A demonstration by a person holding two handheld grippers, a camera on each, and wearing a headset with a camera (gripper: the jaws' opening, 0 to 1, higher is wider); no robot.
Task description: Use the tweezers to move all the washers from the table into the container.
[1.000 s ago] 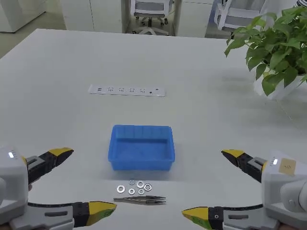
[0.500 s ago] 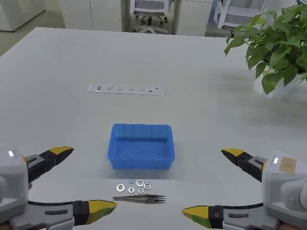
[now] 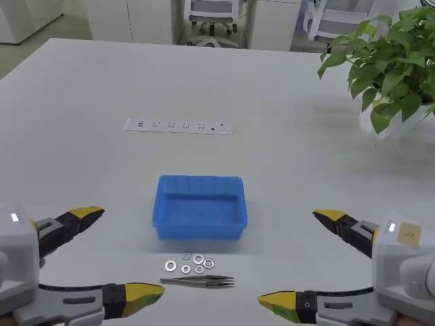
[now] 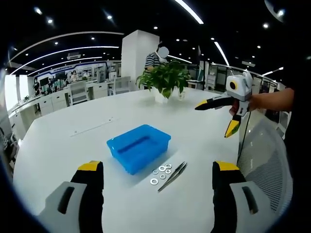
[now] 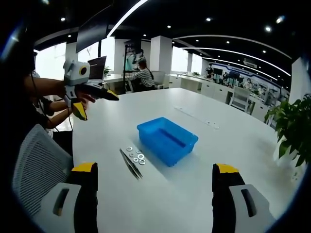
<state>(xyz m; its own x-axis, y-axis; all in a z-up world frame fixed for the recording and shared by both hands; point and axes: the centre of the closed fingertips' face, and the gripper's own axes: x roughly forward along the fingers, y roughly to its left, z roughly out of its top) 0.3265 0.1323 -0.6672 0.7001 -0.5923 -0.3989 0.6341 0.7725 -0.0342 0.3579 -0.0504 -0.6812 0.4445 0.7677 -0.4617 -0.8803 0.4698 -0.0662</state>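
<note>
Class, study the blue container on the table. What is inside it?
The blue container shows a bare blue floor with no washers on it. Its near wall hides a thin strip of floor in the head view. The washers lie outside it, beside the tweezers.

head view downward; opposed gripper views share container (image 3: 200, 209)

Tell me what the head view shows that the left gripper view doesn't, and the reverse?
Head view: the sockets on the power strip seen from above, and the white body of the left gripper alongside the right gripper.
Left gripper view: ceiling lights, a person standing behind the plant, and a mesh chair.
Both: the blue tray, the washers and tweezers beside it, the plant, and both grippers open.
</note>
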